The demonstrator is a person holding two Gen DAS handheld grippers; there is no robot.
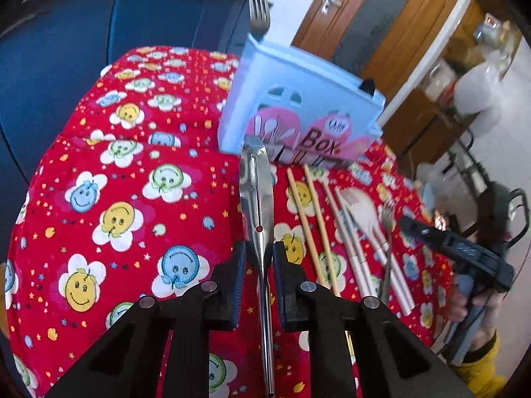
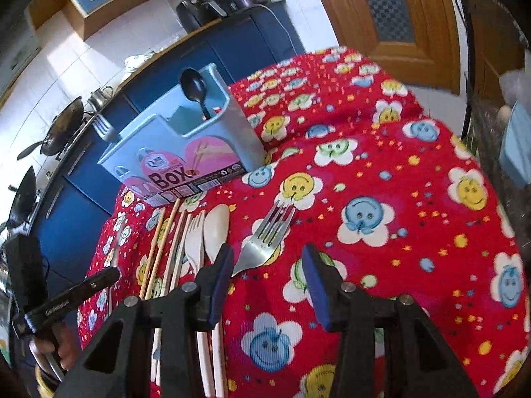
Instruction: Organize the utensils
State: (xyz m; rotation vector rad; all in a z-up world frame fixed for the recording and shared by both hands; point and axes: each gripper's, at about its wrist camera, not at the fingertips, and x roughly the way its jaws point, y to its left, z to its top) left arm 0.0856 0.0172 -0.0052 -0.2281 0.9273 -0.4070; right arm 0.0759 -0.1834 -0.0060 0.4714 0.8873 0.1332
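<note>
My left gripper (image 1: 260, 265) is shut on the thin handle of a steel utensil (image 1: 257, 192) with a slotted blade. The blade points at the light-blue utensil box (image 1: 298, 112). That box (image 2: 186, 152) stands on the red cloth and holds a black spoon (image 2: 195, 89) and a metal fork (image 1: 259, 10). Right of the held utensil lie wooden chopsticks (image 1: 312, 225), cream plastic cutlery (image 1: 358, 212) and a metal fork (image 1: 386, 232). My right gripper (image 2: 268, 278) is open just behind that fork (image 2: 262, 248). The fork's handle runs under the left finger (image 2: 220, 278).
A red smiley-flower cloth (image 2: 381, 172) covers the table and drops off at the edges. Blue cabinets (image 2: 232, 49) with pans and appliances stand behind it, and a wooden door (image 2: 391, 16) at the back right. The other hand's gripper (image 2: 66, 301) shows at the lower left.
</note>
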